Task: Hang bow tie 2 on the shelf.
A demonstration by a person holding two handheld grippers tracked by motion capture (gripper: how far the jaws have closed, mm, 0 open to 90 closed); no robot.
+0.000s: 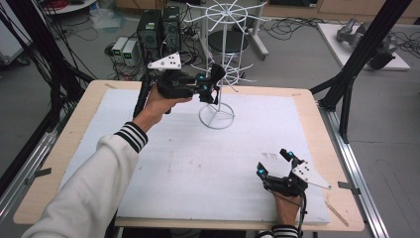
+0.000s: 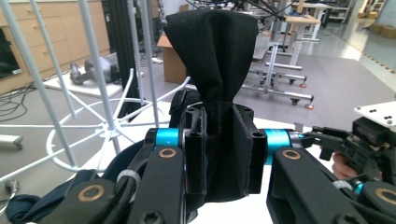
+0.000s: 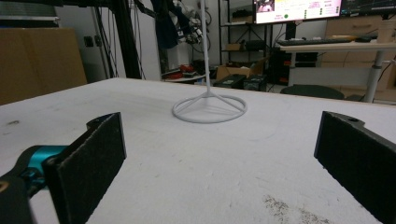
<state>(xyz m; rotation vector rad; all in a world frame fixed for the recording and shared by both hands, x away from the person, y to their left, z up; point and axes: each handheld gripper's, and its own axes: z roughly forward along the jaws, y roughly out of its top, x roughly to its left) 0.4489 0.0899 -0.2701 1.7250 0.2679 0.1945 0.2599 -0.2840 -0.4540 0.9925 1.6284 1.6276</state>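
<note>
Black cloth pouch (image 2: 210, 60) sits pinched in your left gripper (image 1: 210, 88) fingers beside the white wire rack (image 1: 218, 116); lift its top over a prong. Right gripper (image 1: 275, 162) rests spread on the bench (image 1: 198, 158).

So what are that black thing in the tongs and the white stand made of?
The black thing looks like soft matte fabric: it bunches and creases where the left tongs pinch it. The white stand seems to be thin coated wire, probably metal, with a smooth, even white finish.

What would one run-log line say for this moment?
left gripper: shut on black cloth, beside white wire rack | right gripper: open, low over white mat
</note>
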